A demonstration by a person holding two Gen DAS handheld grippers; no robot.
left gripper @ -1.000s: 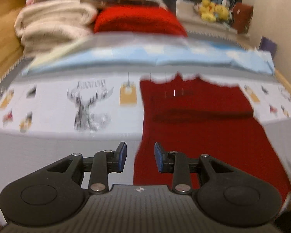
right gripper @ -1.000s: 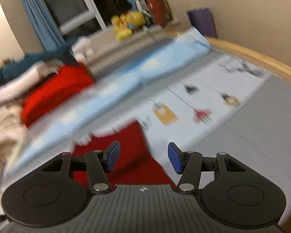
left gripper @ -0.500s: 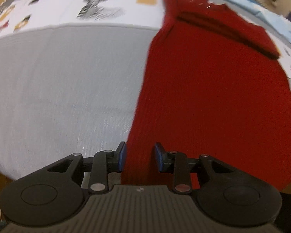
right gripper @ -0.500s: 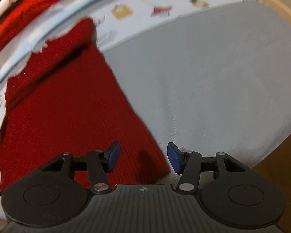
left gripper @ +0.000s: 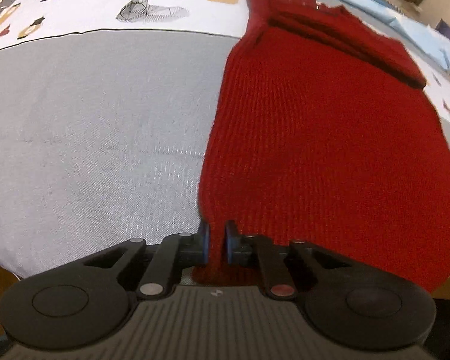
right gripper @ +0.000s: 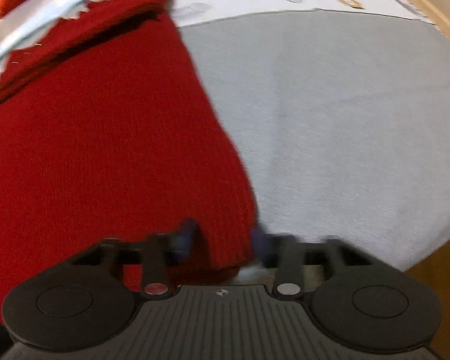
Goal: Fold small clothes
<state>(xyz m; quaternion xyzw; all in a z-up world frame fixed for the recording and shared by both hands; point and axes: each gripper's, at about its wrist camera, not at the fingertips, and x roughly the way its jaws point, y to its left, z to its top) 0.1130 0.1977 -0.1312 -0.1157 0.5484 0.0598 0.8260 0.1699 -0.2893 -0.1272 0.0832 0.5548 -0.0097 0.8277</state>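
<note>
Red knit garment [left gripper: 330, 138]: your left gripper [left gripper: 215, 244] and right gripper [right gripper: 222, 244] have just been closing, jaws pinching its near corners, ready to fold it away across the bed [left gripper: 90, 135].

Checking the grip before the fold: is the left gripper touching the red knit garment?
Touching. The left wrist view shows the left gripper pinching the red knit garment's near corner.

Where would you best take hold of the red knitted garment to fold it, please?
By its two near hem corners, coming from the near edge: the red knitted garment lies flat on the grey sheet. The left gripper and right gripper have just been closing there.
</note>
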